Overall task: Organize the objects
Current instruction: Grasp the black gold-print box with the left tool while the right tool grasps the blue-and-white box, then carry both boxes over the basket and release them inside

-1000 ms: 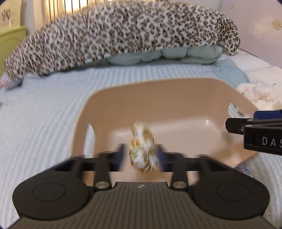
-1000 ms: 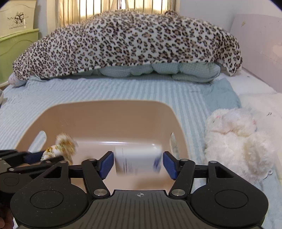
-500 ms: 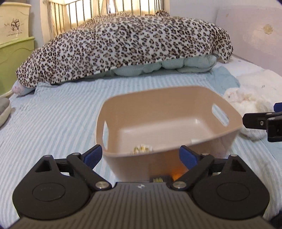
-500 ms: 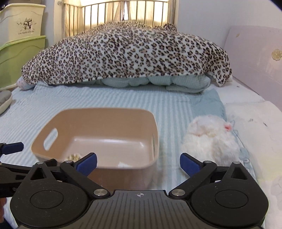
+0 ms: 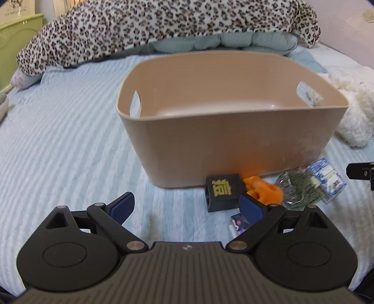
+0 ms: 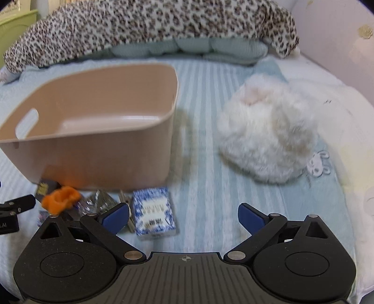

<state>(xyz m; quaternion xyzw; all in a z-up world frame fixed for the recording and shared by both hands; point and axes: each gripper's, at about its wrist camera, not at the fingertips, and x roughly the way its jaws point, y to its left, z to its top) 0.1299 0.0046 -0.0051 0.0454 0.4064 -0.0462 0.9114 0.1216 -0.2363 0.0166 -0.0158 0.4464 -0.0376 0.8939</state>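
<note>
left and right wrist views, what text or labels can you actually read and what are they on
"AI": end of white lettering on the left gripper, seen at the right view's left edge; the rest is cut off.
Black cube: one yellow Chinese-style character, too blurred to read.
Blue-and-white box: label print blurred, unreadable.
Small dark packet: too small to read.
Cream bin at top left: dark print, too blurred.

Both grippers let go and backed out of the bin

I dropped the left gripper (image 5: pixel 187 207) and right gripper (image 6: pixel 183 216) low, so the tan bin (image 5: pixel 233 140) hid its contents and the clutter in front appeared.
</note>
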